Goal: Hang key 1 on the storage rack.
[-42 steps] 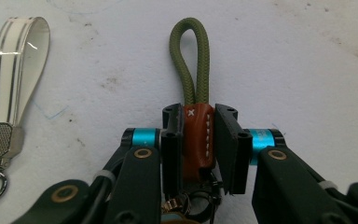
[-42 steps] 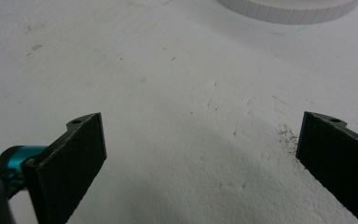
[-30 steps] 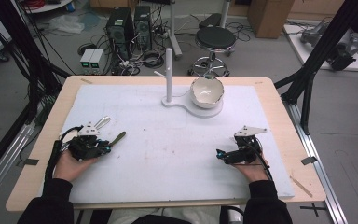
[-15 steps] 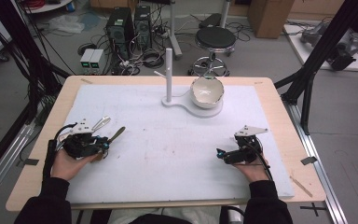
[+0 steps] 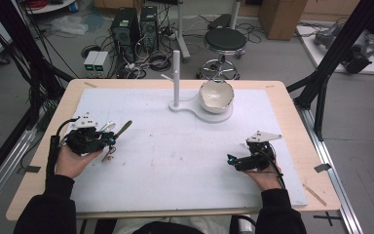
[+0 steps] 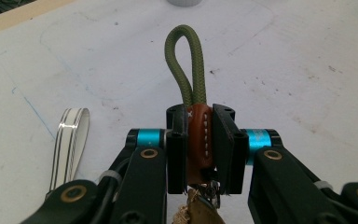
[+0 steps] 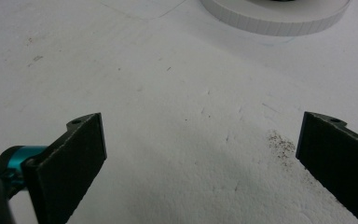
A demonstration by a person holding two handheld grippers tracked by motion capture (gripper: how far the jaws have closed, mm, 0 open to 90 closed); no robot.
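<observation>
- The left claw [image 6: 199, 140] is clamped on a keychain: its jaws squeeze a brown stitched leather tab [image 6: 199, 140], and an olive cord loop [image 6: 185, 65] sticks out past the tips.
- In the high view the keychain [image 5: 118, 132] sits at the left of the frame, held in the left claw [image 5: 108, 139] just above the white mat [image 5: 175, 161] on the counter.
- The right claw [image 7: 200, 163] rests with jaws wide apart and nothing between them, at the lower right of the high view [image 5: 233, 160].
- The step looks like carrying after a pick-up.
- Next likely calls for carrying the loop to the white post stand [image 5: 176, 78] beside the bowl [image 5: 216, 96] in the upper middle, keeping the loop open to slip over its peg.
</observation>
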